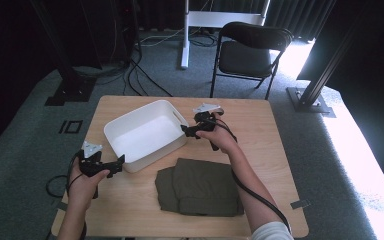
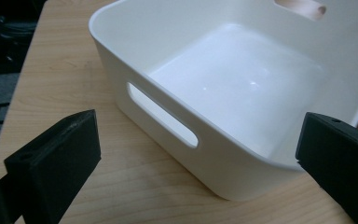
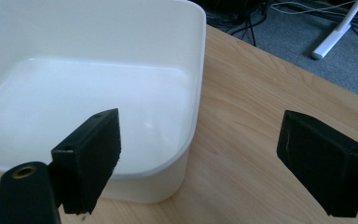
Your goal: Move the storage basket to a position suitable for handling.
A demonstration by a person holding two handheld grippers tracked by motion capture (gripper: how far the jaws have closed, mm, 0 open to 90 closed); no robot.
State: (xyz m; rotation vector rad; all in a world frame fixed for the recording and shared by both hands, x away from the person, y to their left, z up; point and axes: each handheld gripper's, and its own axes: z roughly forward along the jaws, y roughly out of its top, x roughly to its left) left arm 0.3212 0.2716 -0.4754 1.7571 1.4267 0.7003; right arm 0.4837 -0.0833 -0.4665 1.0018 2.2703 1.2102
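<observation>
1. The white bin (image 1: 145, 134) stands empty on the bench (image 1: 260, 130), toward the far-left corner, turned askew to the bench edges. A folded olive garment (image 1: 200, 186) lies just beside it, toward the near edge.
2. The left tool (image 1: 116, 165) is released, jaws spread wide, facing the bin's near corner and the slot handle (image 2: 163, 122) in its side wall.
3. The right tool (image 1: 189, 131) is likewise released, straddling the bin's rim at the opposite corner, one jaw over the inside and one outside.
4. Risk, as I judge it: gripping only thin wall at diagonal corners could let the light bin twist, tip or slip if one side closes or lifts first.
5. Sliding it toward the near edge could push the bin into the garment and rumple the fold.
6. Hard to tell: whether either tool touches the bin yet; the garment's type is unclear, and the bin's far handle (image 2: 303, 7) is cut off at the left gripper view's top.
</observation>
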